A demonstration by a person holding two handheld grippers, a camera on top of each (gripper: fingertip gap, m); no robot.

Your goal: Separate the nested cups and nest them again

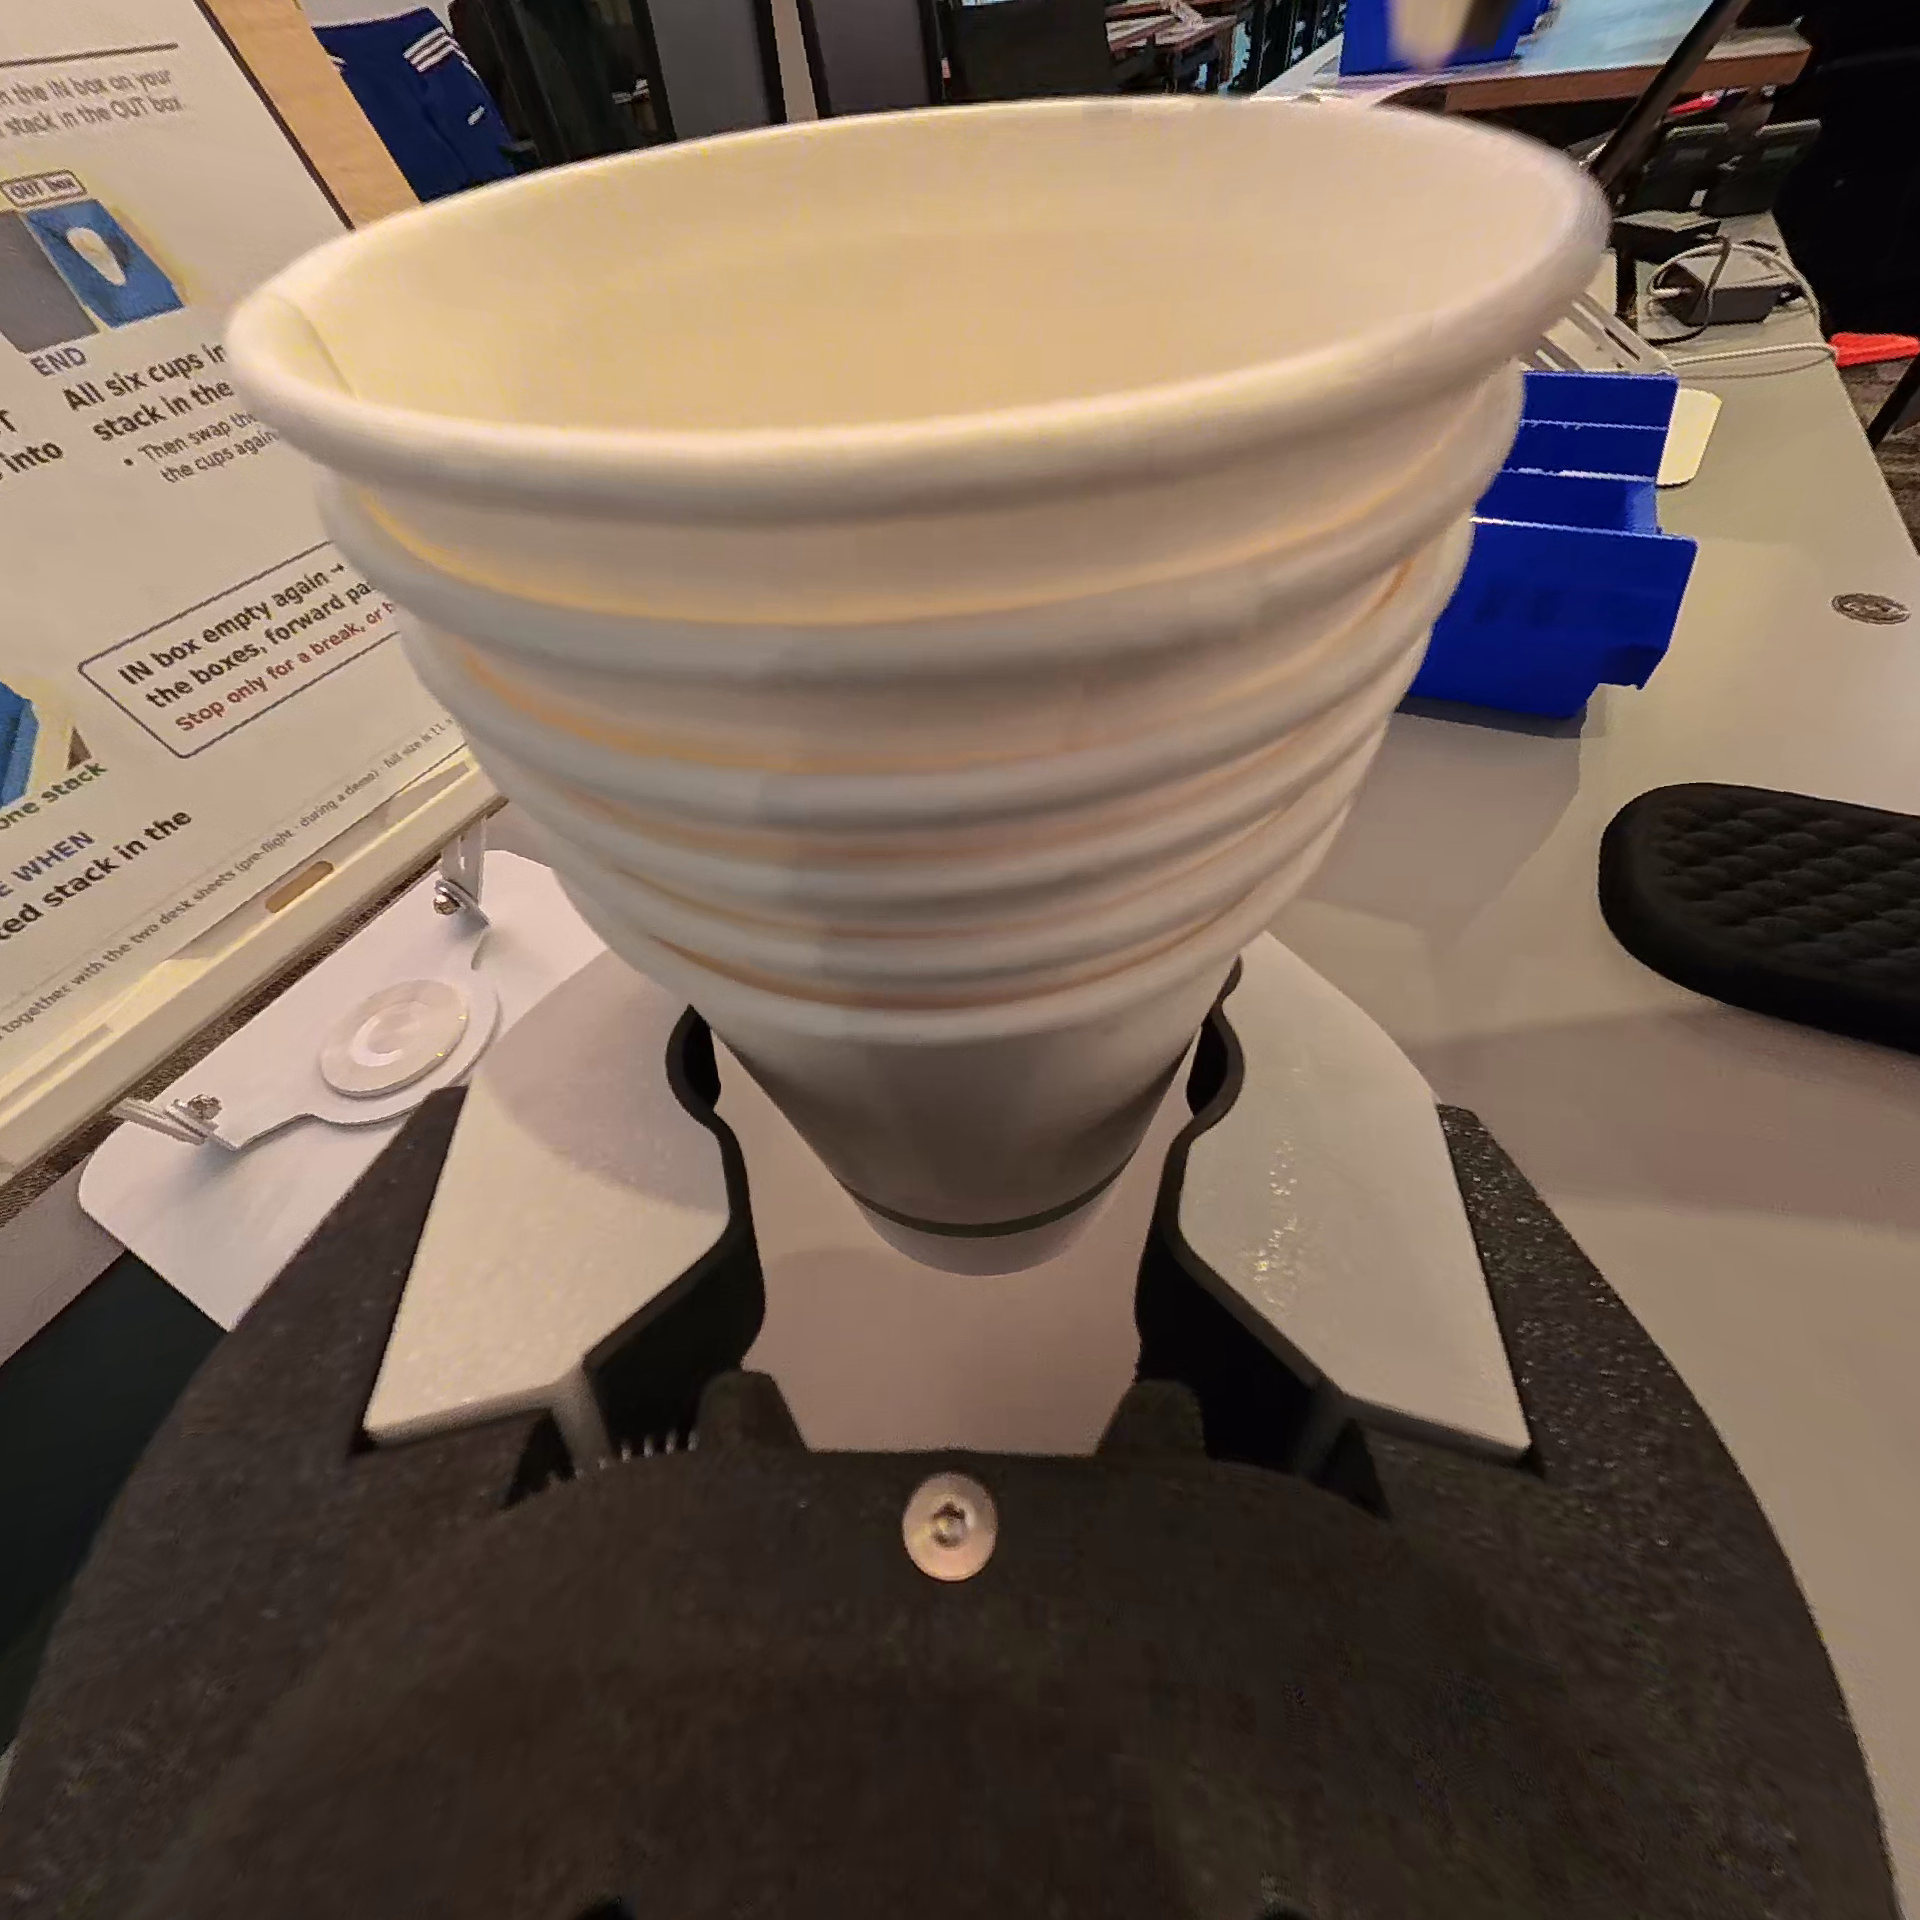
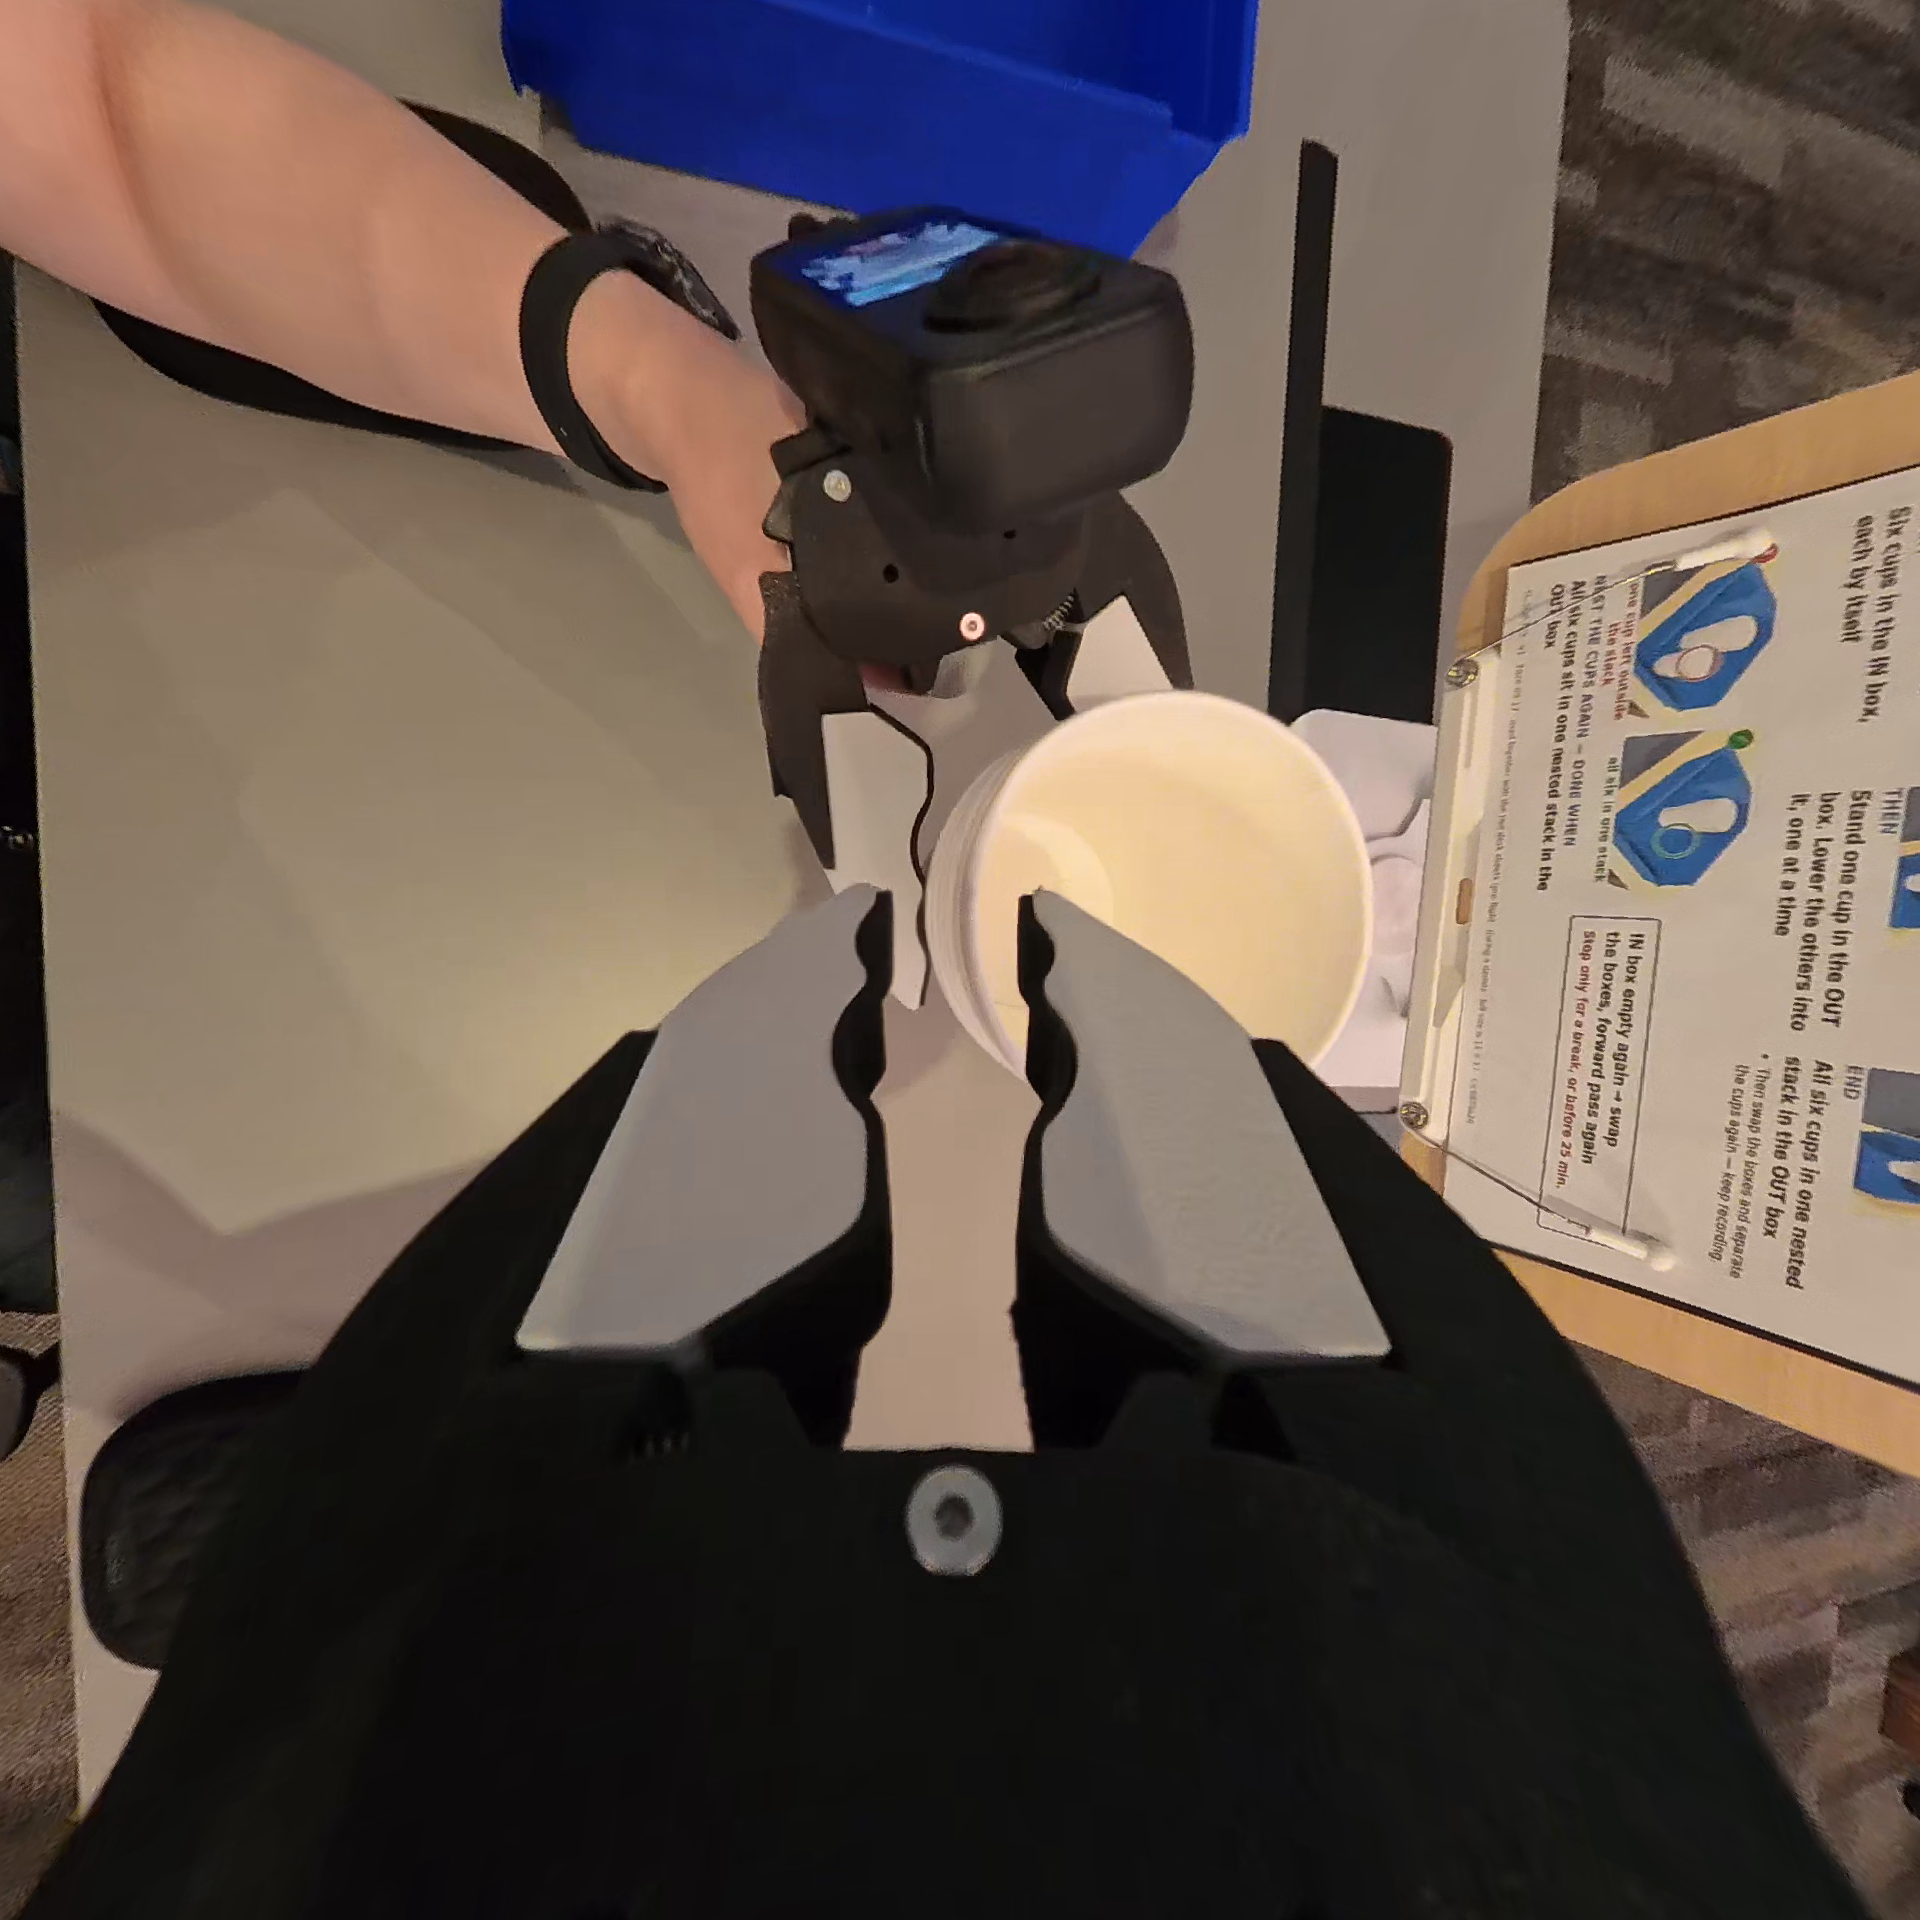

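The stack (image 1: 914, 644) of nested white cups is gripped low, near its base, by the left gripper (image 1: 951, 1122), jaws clamped on the bottom cup, and is held lifted off the table (image 1: 1662, 1299). That low grasp leaves every rim free above the fingers, presumably so the top cup can be peeled away. From above, the right gripper (image 2: 956, 914) is poised with its jaws parted and empty, one finger over the stack's near rim. A pinch on the top rim looks intended. The blue bin (image 1: 1558, 582) is kept just behind, likely as the drop spot. Nothing has been separated yet.
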